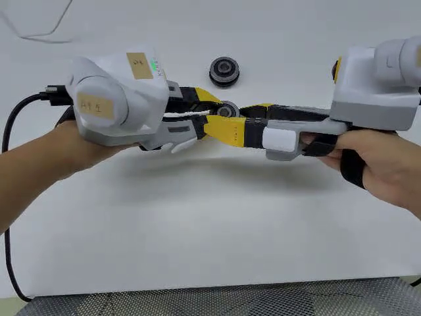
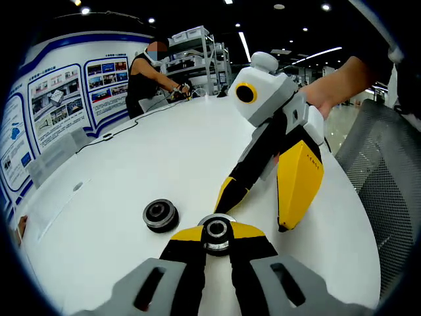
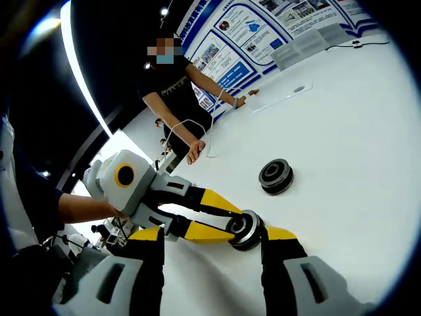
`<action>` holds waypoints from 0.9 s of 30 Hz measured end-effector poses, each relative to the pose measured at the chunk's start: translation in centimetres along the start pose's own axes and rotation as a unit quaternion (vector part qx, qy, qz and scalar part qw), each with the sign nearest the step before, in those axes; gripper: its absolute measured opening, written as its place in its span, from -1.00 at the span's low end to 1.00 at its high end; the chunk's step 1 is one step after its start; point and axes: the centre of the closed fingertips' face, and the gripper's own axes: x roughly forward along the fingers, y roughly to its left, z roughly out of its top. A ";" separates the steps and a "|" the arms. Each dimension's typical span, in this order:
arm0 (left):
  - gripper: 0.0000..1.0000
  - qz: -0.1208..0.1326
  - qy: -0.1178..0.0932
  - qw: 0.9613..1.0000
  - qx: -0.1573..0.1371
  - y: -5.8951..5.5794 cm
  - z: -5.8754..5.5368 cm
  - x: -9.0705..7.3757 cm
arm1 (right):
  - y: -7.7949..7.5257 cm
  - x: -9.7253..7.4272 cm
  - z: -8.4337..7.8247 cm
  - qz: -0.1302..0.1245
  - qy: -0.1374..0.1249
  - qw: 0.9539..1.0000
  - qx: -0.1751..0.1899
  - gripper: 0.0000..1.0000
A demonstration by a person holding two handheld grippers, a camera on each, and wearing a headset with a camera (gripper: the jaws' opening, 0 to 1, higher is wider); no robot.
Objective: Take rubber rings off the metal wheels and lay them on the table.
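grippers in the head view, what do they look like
The left gripper and right gripper both have boxy light grey bodies and black tongs with yellow ends. The left one carries two tan tape labels with handwriting and a small green light. A black cable runs from its rear.

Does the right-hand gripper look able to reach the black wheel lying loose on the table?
Probably yes. The right gripper is open and holds nothing, and the black rubber-ringed metal wheel lies alone on the white table close by.
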 end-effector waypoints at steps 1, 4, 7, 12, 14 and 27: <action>-0.73 0.000 0.000 1.000 0.001 0.0 0.0 0.0 | 0.0 -0.1 0.0 0.001 -0.001 1.000 0.004 0.19; -0.73 -0.001 0.001 1.000 0.002 -0.1 0.0 0.0 | 0.1 -0.2 0.0 0.002 -0.002 1.000 0.010 0.18; -0.73 -0.001 0.002 1.000 0.002 -0.1 0.0 0.0 | 0.1 -0.3 -0.2 0.002 -0.001 1.000 0.015 0.18; -0.73 -0.001 0.003 1.000 0.003 -0.2 0.0 0.0 | 0.2 -0.5 -0.3 0.006 -0.003 0.999 0.035 0.17; -0.73 -0.002 0.003 1.000 0.004 -0.2 0.0 0.0 | 0.3 -0.6 -0.5 0.007 0.000 0.999 0.036 0.15; -0.73 -0.001 0.004 1.000 0.003 -0.1 0.0 0.0 | 0.0 -0.4 0.0 0.009 -0.030 0.997 0.077 0.10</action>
